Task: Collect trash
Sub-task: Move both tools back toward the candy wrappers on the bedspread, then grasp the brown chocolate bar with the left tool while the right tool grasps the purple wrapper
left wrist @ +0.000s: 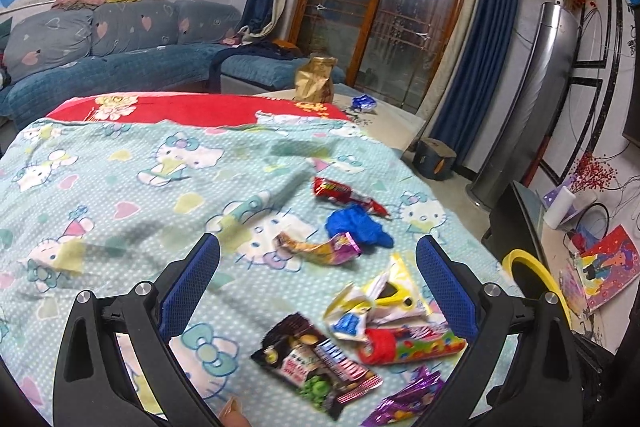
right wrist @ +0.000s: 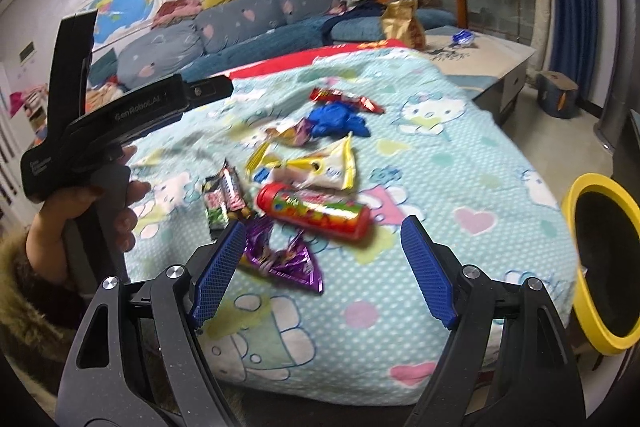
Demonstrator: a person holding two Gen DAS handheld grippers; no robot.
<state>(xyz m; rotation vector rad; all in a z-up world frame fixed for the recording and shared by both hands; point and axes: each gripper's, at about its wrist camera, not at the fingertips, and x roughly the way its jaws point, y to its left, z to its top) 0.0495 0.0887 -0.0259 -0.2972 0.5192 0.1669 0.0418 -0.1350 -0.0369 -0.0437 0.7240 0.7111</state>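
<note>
Trash lies on a light-blue cat-print blanket [left wrist: 120, 187]: a red wrapper [left wrist: 344, 193], a blue glove [left wrist: 358, 225], an orange-purple wrapper [left wrist: 320, 247], a yellow-white packet [left wrist: 384, 299], a red candy tube [left wrist: 408, 343], a dark nut packet [left wrist: 316, 359] and a purple wrapper [left wrist: 408, 399]. My left gripper [left wrist: 318, 243] hovers open above the pile, holding nothing. My right gripper [right wrist: 322, 227] is open too, just short of the red candy tube [right wrist: 316, 211], with the purple wrapper [right wrist: 284, 259] by its left finger. A hand [right wrist: 100, 203] holds the left gripper's black body [right wrist: 120, 115].
A black bin with a yellow rim [right wrist: 580, 187] stands on the floor at the blanket's right edge [left wrist: 532, 267]. A gold bag [left wrist: 314, 79] sits on the table behind. A blue sofa [left wrist: 120, 59] runs along the far wall; a silver tower [left wrist: 532, 99] stands at right.
</note>
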